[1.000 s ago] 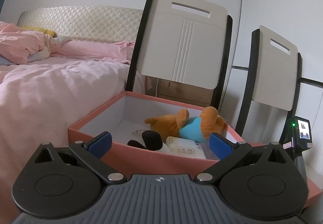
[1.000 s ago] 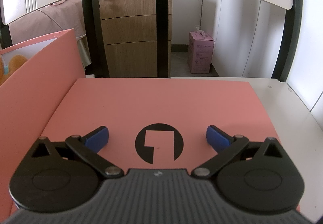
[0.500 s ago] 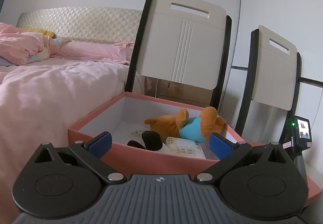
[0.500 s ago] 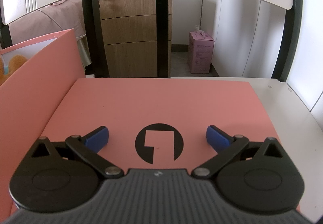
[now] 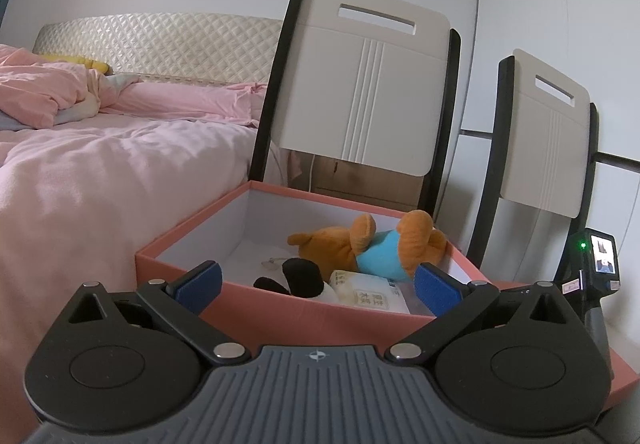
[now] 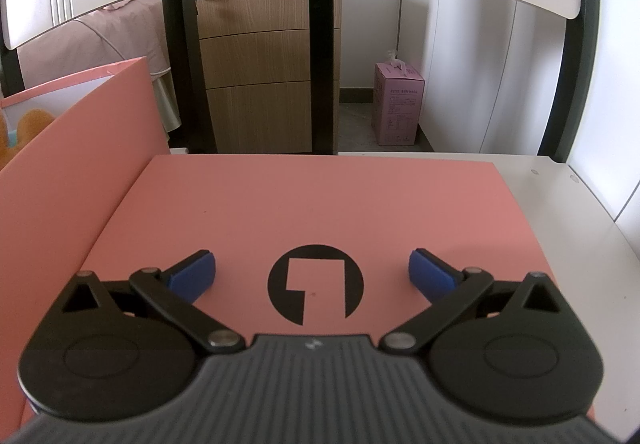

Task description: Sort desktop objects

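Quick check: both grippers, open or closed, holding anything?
Left gripper: open, empty, facing the pink box.
Right gripper: open, empty, above the pink lid.

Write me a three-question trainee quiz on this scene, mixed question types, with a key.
1. True or false: the left gripper is shut on the orange plush toy.
2. Multiple choice: the flat pink lid under the right gripper bears which mark? A) a red star B) a black circular logo C) a barcode
3. Fill in: the plush toy lies inside the pink ____.

Key: 1 false; 2 B; 3 box.
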`<state>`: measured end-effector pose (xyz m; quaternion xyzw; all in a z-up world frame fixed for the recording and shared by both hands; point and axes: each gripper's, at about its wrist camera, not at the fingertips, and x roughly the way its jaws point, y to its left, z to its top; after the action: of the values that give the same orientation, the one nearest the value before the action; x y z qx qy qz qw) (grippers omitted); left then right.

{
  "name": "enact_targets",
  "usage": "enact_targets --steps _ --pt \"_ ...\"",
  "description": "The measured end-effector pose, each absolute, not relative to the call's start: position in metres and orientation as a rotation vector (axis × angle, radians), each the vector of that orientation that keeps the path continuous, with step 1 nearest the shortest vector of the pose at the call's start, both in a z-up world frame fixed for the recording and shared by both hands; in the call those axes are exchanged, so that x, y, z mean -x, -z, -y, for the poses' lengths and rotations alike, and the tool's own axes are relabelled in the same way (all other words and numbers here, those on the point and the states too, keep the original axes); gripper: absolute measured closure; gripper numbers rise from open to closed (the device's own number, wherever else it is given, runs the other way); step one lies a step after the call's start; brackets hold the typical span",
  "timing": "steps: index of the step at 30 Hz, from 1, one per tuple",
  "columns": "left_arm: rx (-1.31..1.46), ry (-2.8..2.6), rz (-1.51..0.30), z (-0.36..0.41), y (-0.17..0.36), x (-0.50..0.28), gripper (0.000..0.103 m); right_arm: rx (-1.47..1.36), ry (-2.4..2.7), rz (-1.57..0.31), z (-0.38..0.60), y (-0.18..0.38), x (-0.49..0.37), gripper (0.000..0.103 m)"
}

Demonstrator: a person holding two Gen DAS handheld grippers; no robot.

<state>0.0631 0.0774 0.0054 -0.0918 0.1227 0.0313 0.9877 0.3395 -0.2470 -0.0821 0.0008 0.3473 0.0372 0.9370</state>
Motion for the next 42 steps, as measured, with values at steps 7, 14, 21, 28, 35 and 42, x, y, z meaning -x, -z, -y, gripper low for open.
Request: enact_targets --steps 7,14,21,28,35,42 --pt "0.178 -0.064 -0.25 -0.076 -0.005 -0.064 0.0 -0.002 -0.076 -0.709 0.247 0.082 -0.34 0.0" --pt "0.166 -0.063 -0.25 -0.074 -0.004 -0.064 0.0 -0.002 -0.076 -0.709 0.247 0.082 -0.34 0.0" --pt "0.144 -0.065 -0.244 -0.071 -0.002 -0.063 0.0 -0.002 -0.076 -0.709 0.247 0.082 -0.339 0.0" --pt "0.099 -0.077 -0.238 -0.064 0.0 -0.064 0.0 -0.002 -0.076 -0.709 0.247 0.082 -0.34 0.0" --pt "0.04 -0.107 -0.238 -0.056 0.006 -0.066 0.0 -0.002 -0.076 -0.709 0.247 0.082 -0.34 0.0" --pt "0.036 -0.106 -0.228 -0.054 0.006 -0.063 0.0 -0.002 -0.076 -0.709 0.247 0.082 -0.34 0.0"
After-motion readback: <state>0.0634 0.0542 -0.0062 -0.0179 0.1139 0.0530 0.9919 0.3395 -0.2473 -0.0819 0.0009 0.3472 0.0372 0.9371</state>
